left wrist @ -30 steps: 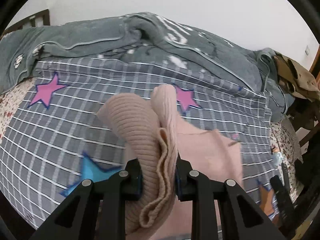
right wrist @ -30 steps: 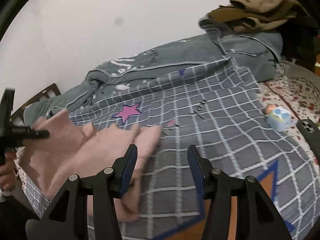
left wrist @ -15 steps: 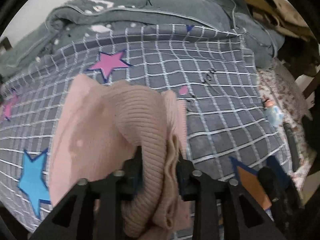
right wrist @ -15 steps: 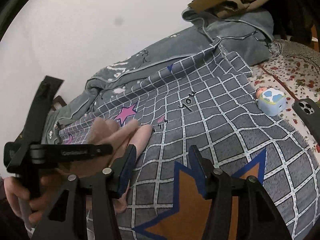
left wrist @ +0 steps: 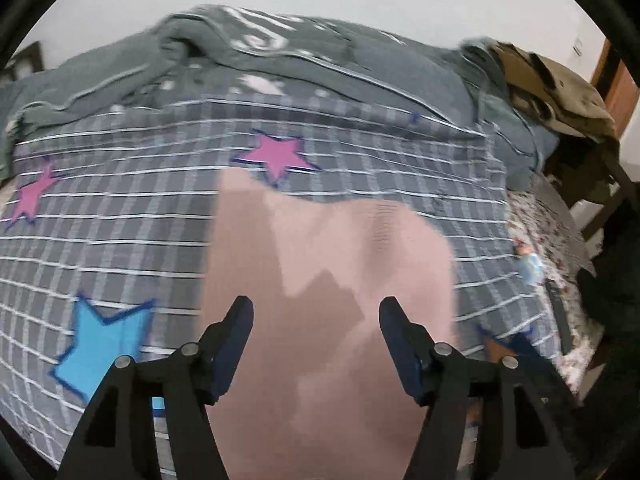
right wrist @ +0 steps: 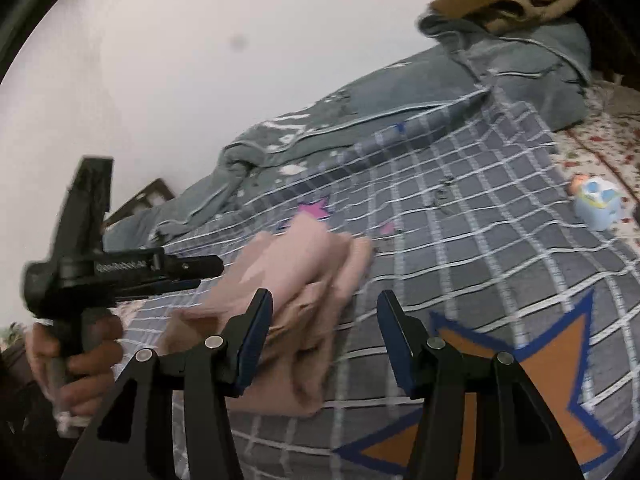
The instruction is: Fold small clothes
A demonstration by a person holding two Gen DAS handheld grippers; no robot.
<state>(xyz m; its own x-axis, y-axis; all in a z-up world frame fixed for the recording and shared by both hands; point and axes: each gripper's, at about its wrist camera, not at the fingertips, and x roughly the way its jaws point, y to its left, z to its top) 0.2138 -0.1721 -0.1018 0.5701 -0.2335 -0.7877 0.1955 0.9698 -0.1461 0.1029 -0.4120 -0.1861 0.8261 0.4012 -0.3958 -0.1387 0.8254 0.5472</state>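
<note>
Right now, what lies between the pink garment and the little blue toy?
Only bare checked blanket lies between the pink garment and the toy, in the right wrist view.

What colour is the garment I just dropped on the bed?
Plain pale pink, a ribbed-looking knit. The right wrist view shows it best; the left is blurred.

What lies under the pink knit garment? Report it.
The pink knit garment lies on the grey checked sheet with stars, which shows around it. A pink star peeks out at its far edge. Whatever sits directly beneath the garment is covered.
</note>
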